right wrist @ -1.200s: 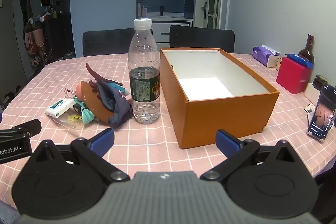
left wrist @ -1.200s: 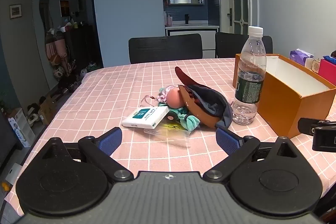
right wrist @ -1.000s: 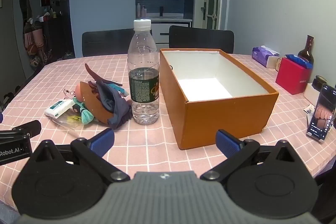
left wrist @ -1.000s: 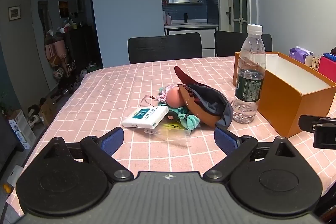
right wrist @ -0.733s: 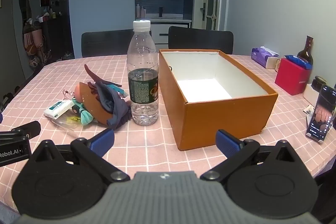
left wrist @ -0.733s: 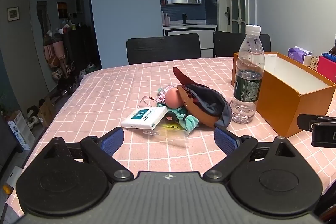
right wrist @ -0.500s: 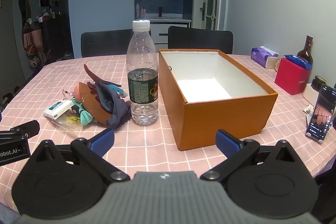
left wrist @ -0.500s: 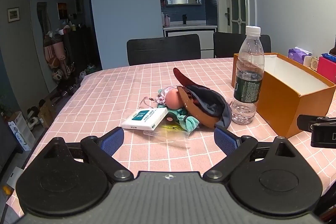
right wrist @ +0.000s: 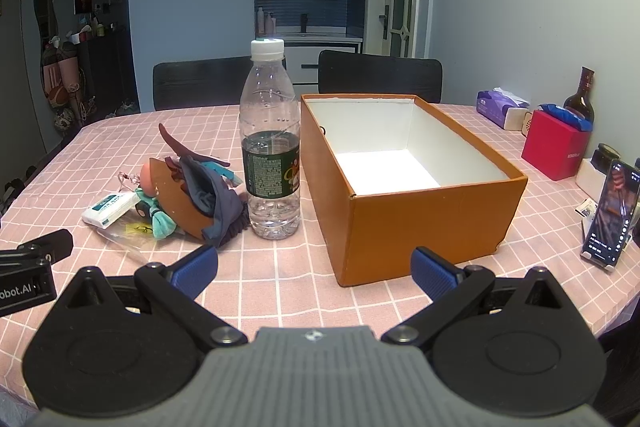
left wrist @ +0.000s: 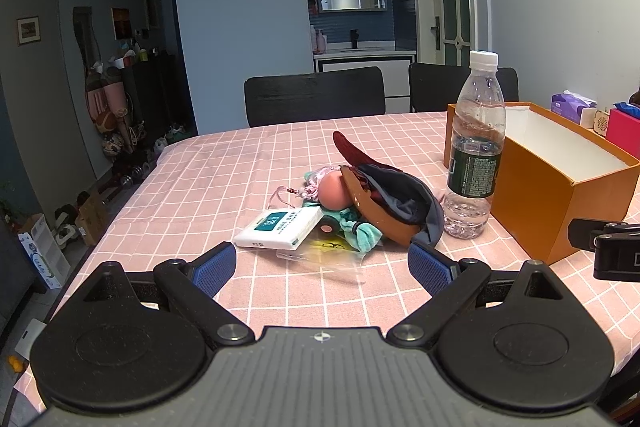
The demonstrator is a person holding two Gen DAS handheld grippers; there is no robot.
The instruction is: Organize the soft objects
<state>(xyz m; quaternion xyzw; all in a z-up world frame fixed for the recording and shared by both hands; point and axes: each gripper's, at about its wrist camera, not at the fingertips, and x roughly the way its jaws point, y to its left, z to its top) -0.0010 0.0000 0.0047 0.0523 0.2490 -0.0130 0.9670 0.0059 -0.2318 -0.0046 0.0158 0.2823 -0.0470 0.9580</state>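
- Counter (left wrist: 248, 163) with a pink checked cloth carries all the things.
- A pile of soft things (left wrist: 384, 203) lies on the cloth, to the left of the box. It has dark blue cloth, a brown piece, a dark red piece sticking up, a round peach ball and some teal bits.
- In the right wrist view the same pile of soft things (right wrist: 196, 191) is just beside the bottle, maybe touching it at the bottom.
- A white packet (left wrist: 280, 227) with a teal label lies flat, touching the near left side of the pile. A clear plastic bag (left wrist: 328, 255) lies under the front of the pile.
- A water bottle (right wrist: 271, 147) with a white cap stands upright between the pile and the box. It has a little water in the bottom.
- An orange box (right wrist: 416, 187) is open on top. It is white inside and has nothing in it.
- The left gripper (left wrist: 320, 267) sits low near the front edge, with the pile ahead of it. Its blue fingers (left wrist: 210, 267) are spread wide and hold nothing.
- The right gripper (right wrist: 316, 267) faces the near left corner of the box. Its blue fingers (right wrist: 434, 273) are spread wide too and hold nothing.
- A red box (right wrist: 554, 143), a tissue pack (right wrist: 498, 105), a dark glass bottle (right wrist: 580, 97) and a phone on a stand (right wrist: 610, 211) sit on the far right.
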